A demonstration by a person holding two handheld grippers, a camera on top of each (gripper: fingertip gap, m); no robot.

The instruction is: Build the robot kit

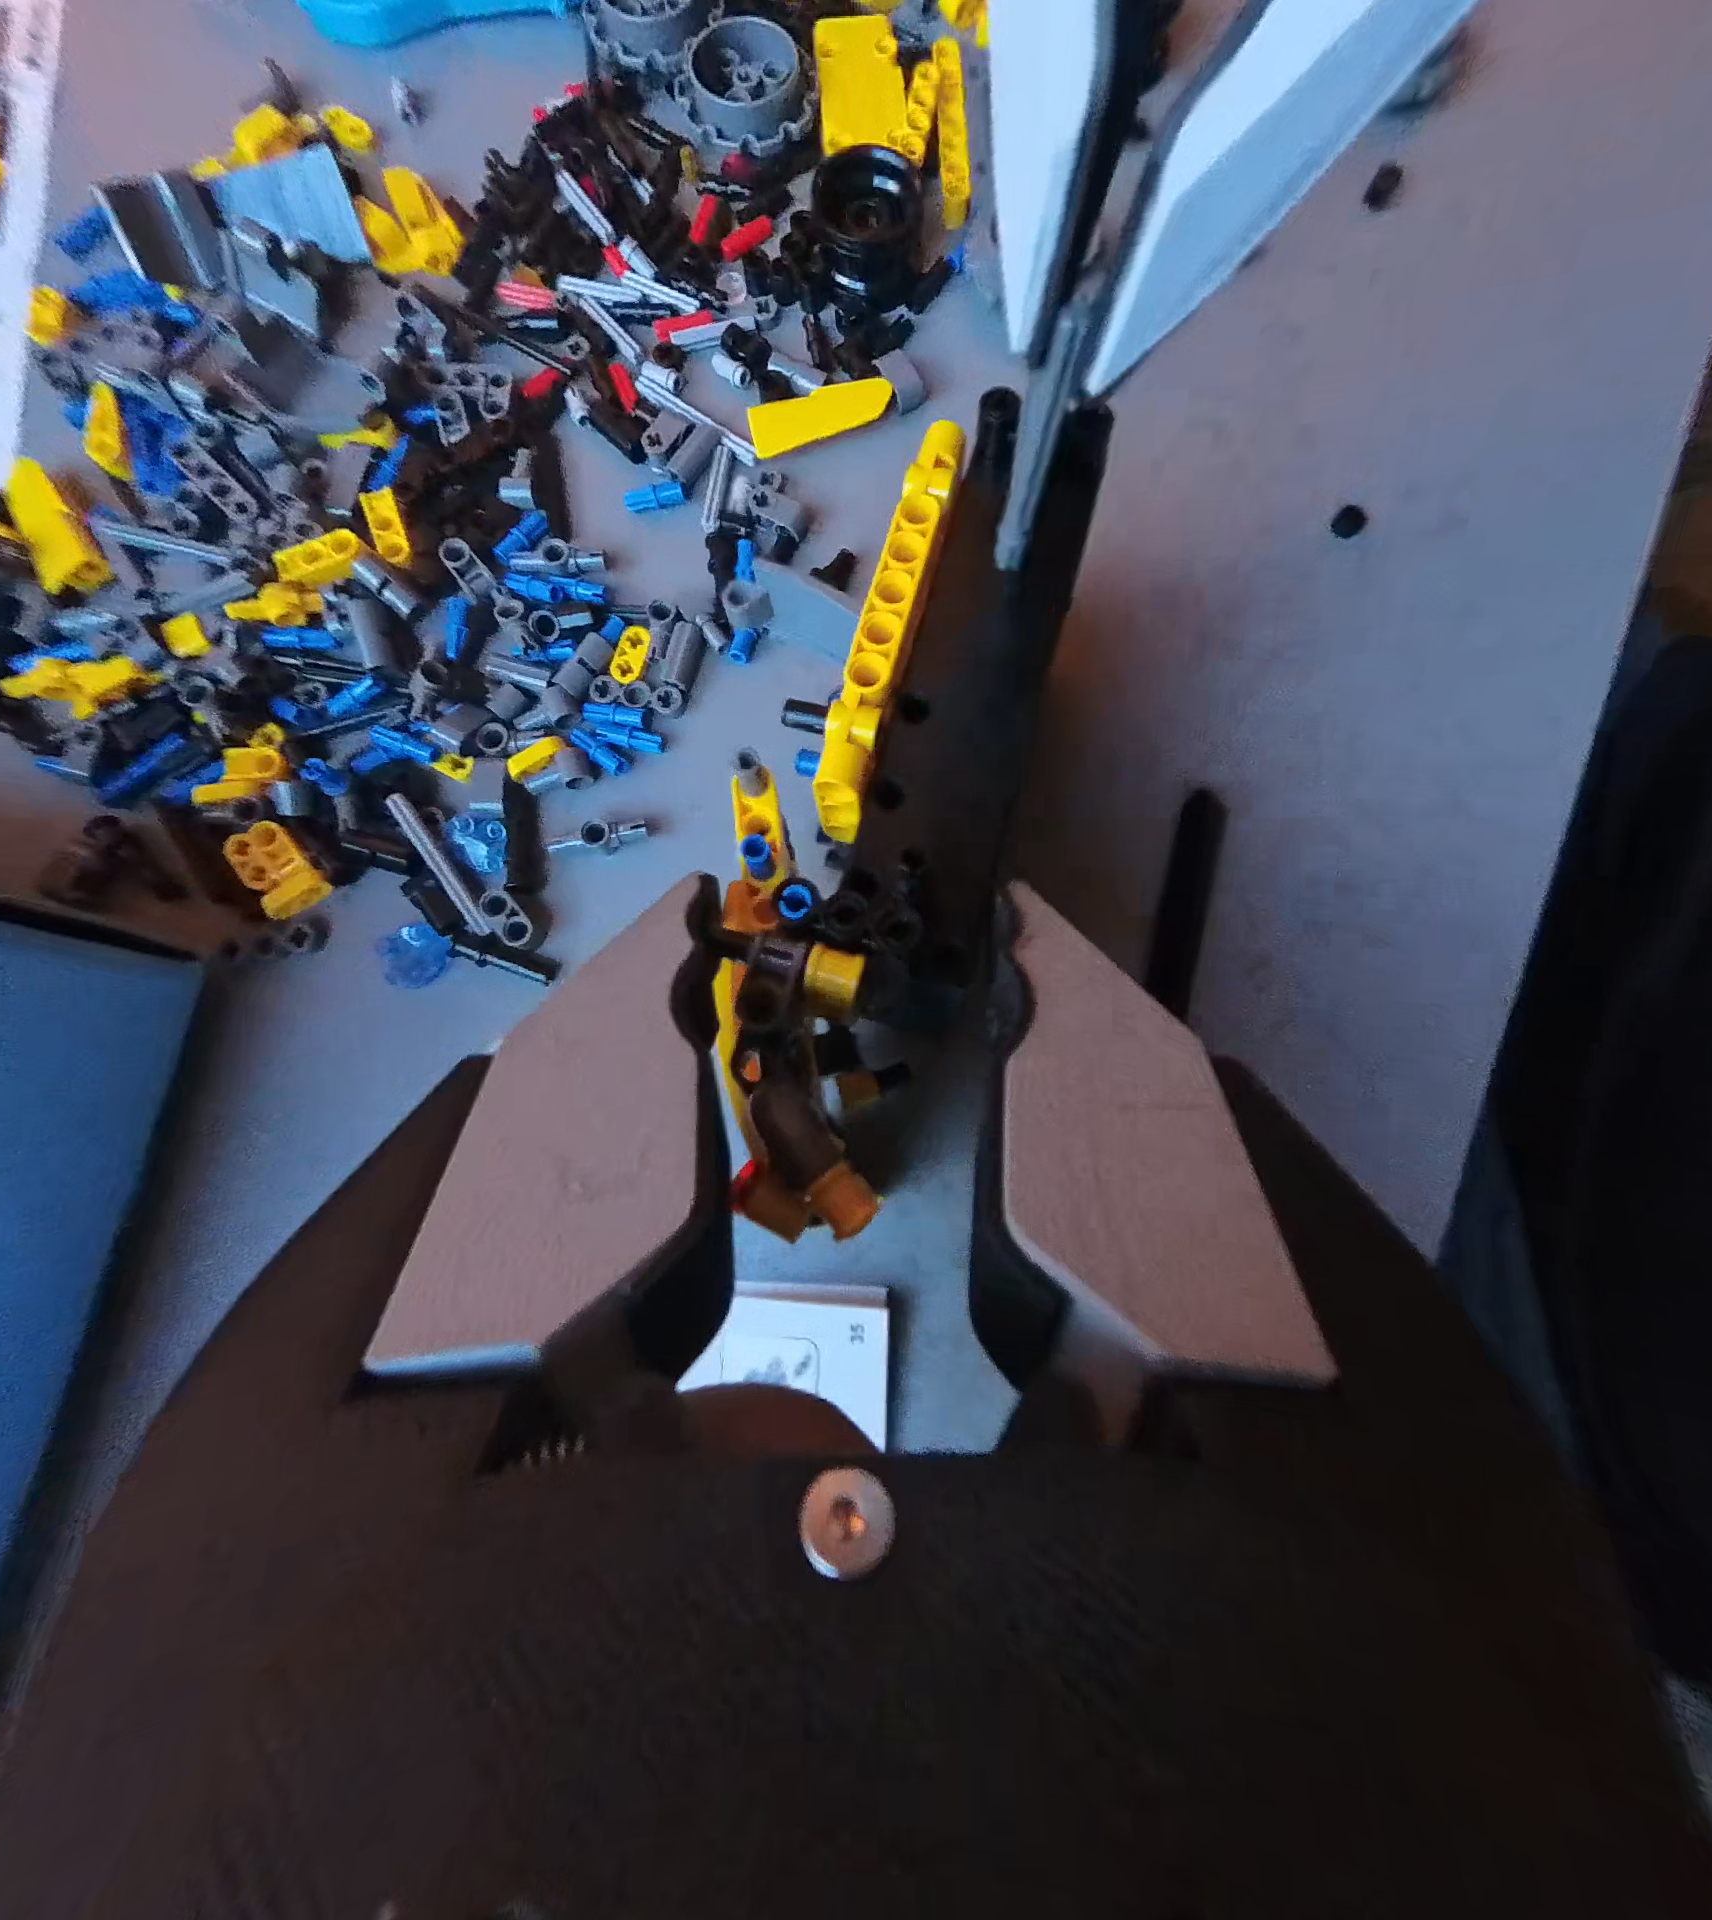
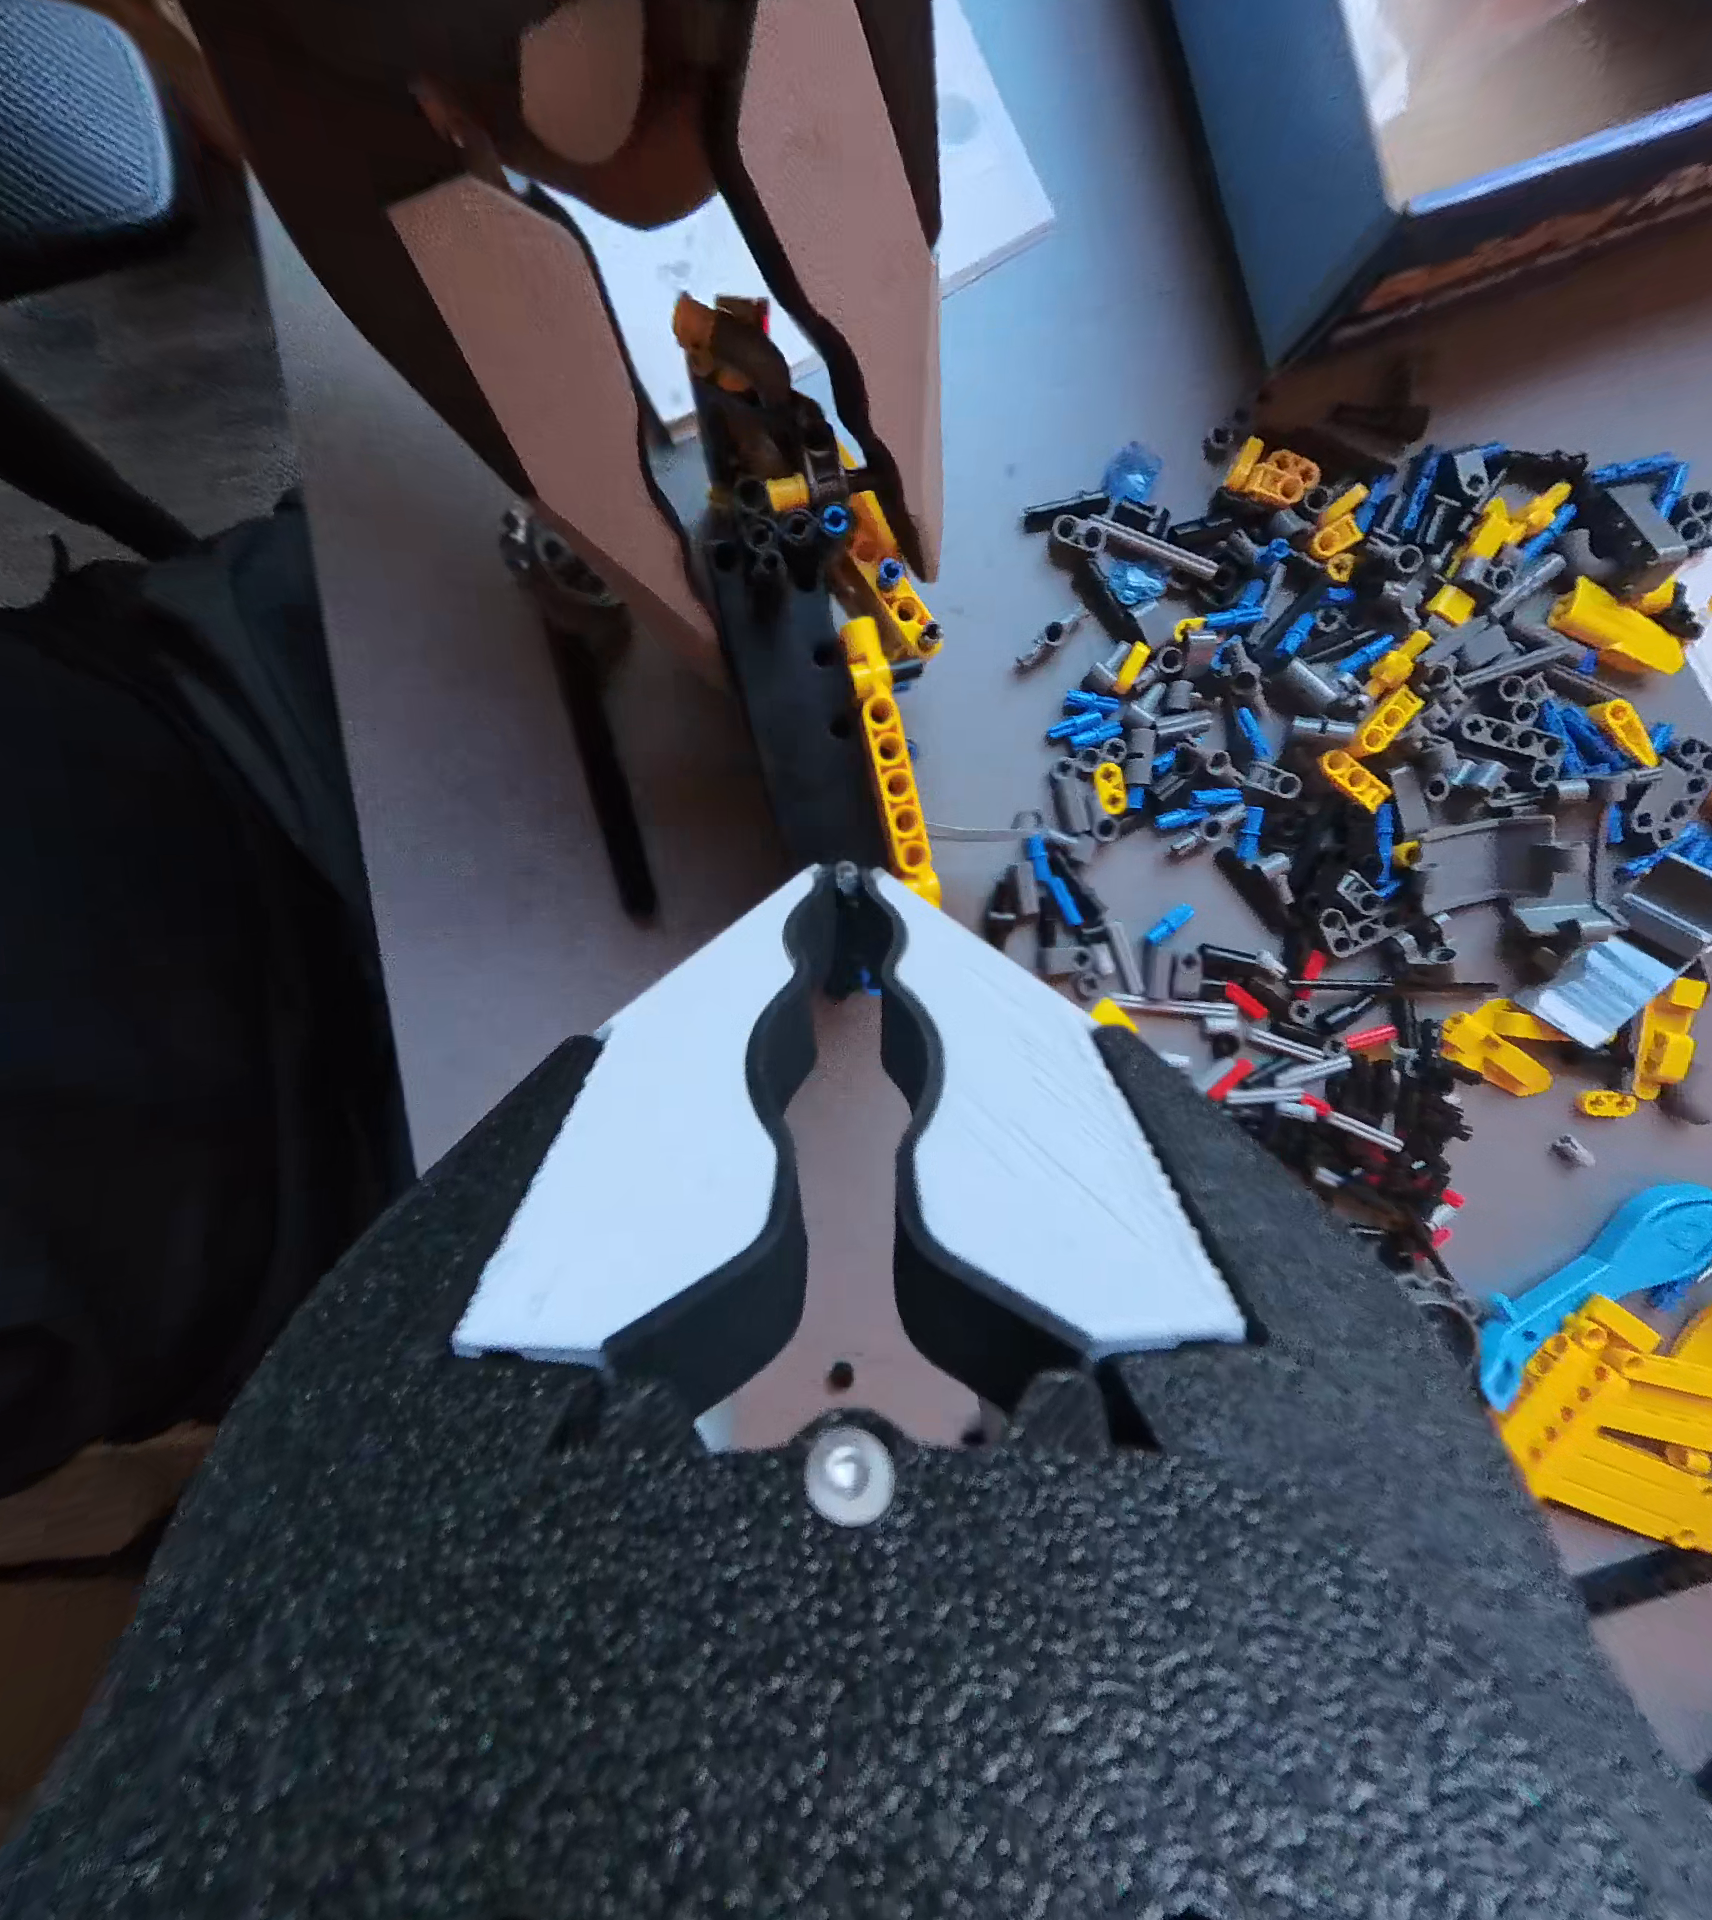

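Left gripper, brown body with tan finger plates: jaws clamped on the near end of a long black-and-yellow toy-brick assembly, a black holed beam with a yellow holed beam along its left side. Its clustered end of brown, yellow and blue connectors sits between the tan fingers.

Right gripper, black grainy body with white finger plates: tips drawn almost together, pinching a small dark part at the far end of the same assembly. What that part is cannot be told. From the left wrist view this gripper's white fingers come down onto the assembly's far tip. The assembly spans straight between the two tools.

Left of the left gripper, right of the right: a dense scatter of loose black, grey, blue, yellow and red plastic pins and beams on the grey tabletop. Just below the left gripper's jaws lies a white printed booklet. A dark blue cardboard box stands close on its left. Near the right gripper's right flank: a light blue plastic tool beside a yellow built brick section. A loose black rod lies on the table just left of the assembly.
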